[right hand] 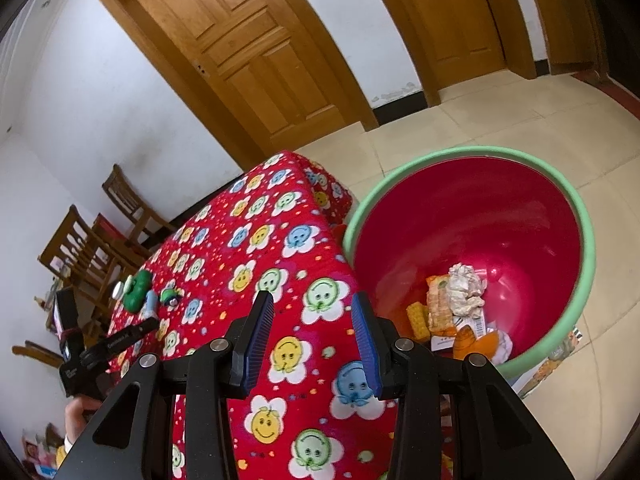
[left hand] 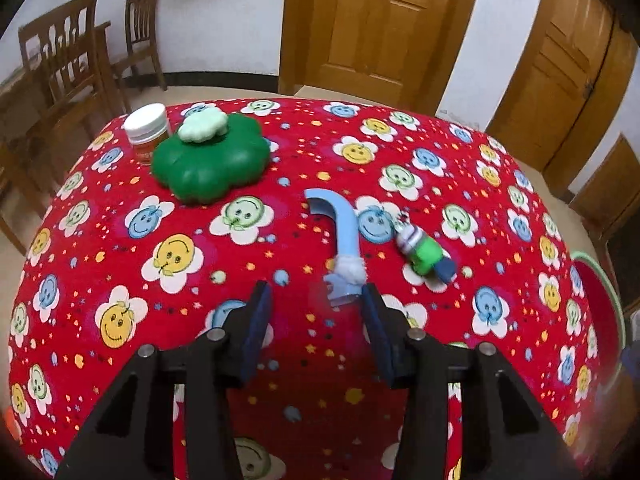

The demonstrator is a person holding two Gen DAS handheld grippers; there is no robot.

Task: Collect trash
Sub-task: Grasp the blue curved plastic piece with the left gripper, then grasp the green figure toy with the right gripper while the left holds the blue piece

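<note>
A curved light-blue plastic piece (left hand: 340,232) with white fluff near its end lies on the red smiley-flower tablecloth (left hand: 120,240). Its near end sits between the fingertips of my left gripper (left hand: 316,294), close to the right pad. The left pad stands well away from it, so the jaws are open. Just right of it lies a small green, white and blue scrap (left hand: 424,250). My right gripper (right hand: 314,300) hangs open over the table's corner with nothing between its fingers. Beside it stands a red bin with a green rim (right hand: 588,240), holding crumpled paper and wrappers (right hand: 460,300).
A green flower-shaped box (left hand: 210,160) with a pale green piece (left hand: 202,126) on top and a white-capped jar (left hand: 145,130) stand at the table's far left. Wooden chairs (left hand: 68,64) stand beyond. Wooden doors (left hand: 376,28) line the wall. The bin's rim (left hand: 600,276) shows at the table's right edge.
</note>
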